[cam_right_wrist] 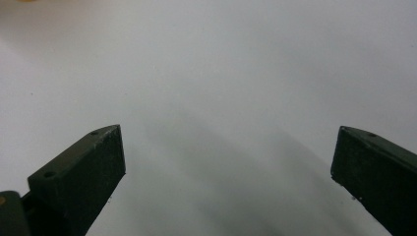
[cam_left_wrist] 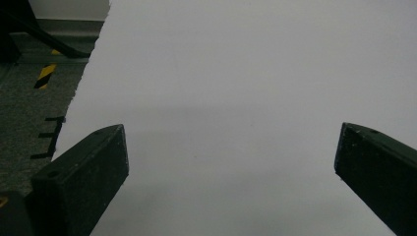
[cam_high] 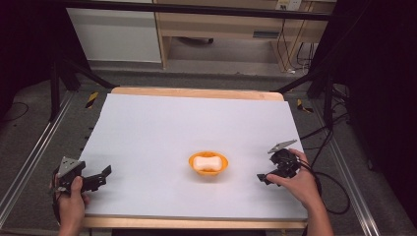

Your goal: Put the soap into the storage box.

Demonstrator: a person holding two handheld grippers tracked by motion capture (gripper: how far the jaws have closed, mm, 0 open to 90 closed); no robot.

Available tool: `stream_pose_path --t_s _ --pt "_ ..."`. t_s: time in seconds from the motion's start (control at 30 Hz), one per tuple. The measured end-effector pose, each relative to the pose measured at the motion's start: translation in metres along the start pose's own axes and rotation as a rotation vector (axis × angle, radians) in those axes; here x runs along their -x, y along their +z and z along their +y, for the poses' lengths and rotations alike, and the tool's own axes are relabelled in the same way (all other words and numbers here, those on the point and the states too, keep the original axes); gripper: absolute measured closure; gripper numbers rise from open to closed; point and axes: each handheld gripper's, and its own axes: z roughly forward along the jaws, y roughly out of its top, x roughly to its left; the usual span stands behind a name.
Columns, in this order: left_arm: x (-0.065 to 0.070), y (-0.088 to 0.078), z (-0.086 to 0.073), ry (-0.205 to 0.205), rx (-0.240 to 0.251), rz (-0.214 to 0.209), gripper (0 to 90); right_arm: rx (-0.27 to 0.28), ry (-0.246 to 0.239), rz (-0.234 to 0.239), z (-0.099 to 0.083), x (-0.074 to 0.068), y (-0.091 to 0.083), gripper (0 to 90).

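Observation:
An orange bowl [cam_high: 208, 163] sits on the white table sheet [cam_high: 196, 128], a little in front of centre, with a white bone-shaped object [cam_high: 205, 162] lying inside it. My left gripper [cam_high: 101, 178] rests near the front left corner, held by a hand, and it is open with nothing between its jaws. My right gripper [cam_high: 265, 178] lies to the right of the bowl and apart from it, also open and empty. In the left gripper view my gripper [cam_left_wrist: 231, 147] has its jaws spread wide over bare white sheet. The right gripper view has my gripper [cam_right_wrist: 227, 147] equally wide over the sheet.
The sheet's left edge [cam_left_wrist: 83, 83] borders grey floor with black and yellow tape [cam_left_wrist: 45, 75]. Black frame legs [cam_high: 64, 73] and metal rails flank the table. Cables [cam_high: 329, 142] trail on the floor at the right. Wooden furniture [cam_high: 221, 24] stands behind.

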Motion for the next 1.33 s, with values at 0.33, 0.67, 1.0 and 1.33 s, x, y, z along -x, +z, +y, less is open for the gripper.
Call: stream_pose_path --t_s 0.33,0.67,1.0,1.33 --pt "0.000 0.000 0.000 0.000 0.000 0.002 0.0 0.086 0.047 -0.021 -0.025 0.010 -0.006 0.7" --pt "0.000 0.000 0.000 0.001 0.000 0.002 0.0 0.256 0.122 -0.042 -0.061 0.024 -0.019 2.3" --pt "0.001 0.000 0.000 0.002 0.003 0.005 0.0 0.458 0.187 -0.062 -0.106 0.029 -0.028 3.8" --pt "0.000 0.000 0.000 0.001 0.001 0.002 0.0 0.487 0.207 -0.043 -0.111 0.027 -0.028 4.0"
